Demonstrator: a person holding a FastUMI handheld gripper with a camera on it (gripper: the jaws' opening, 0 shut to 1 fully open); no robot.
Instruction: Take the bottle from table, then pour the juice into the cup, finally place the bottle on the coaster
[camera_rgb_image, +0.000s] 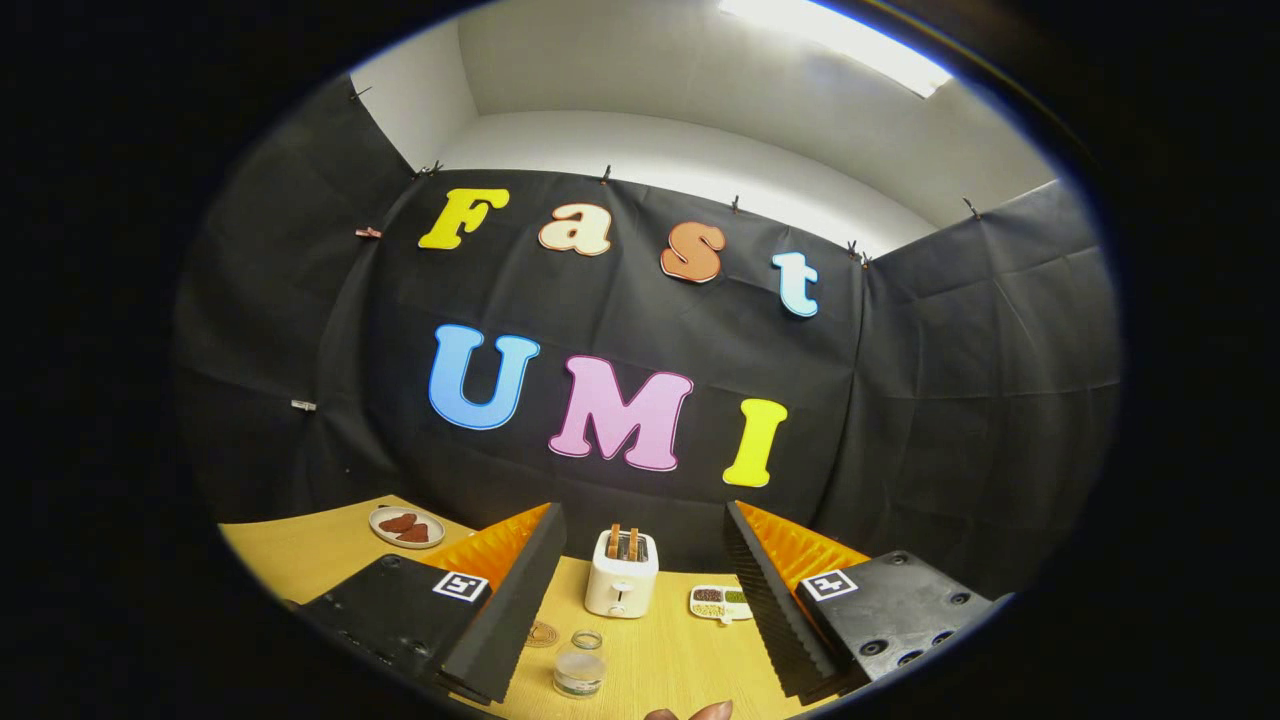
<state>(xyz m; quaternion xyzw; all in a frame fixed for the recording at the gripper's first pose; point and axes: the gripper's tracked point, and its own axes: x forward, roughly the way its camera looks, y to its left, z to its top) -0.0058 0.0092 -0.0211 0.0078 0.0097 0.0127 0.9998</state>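
Gripper (635, 610) spread wide, holding nothing, raised over surface (300, 560). Cup (579, 668) near, between fingers, ready for pouring; coaster (541, 633) just left; toaster (621, 573) beyond.

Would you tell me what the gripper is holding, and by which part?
Nothing: the gripper is open, with the toaster and jar lying untouched between its fingers.

A bright rectangular ceiling light panel (835, 40) glares white overhead and washes the pale upper wall. The tan wooden table (660, 650) is evenly lit, with soft shadows. Fisheye distortion bends edges; the rim dims and blurs slightly.
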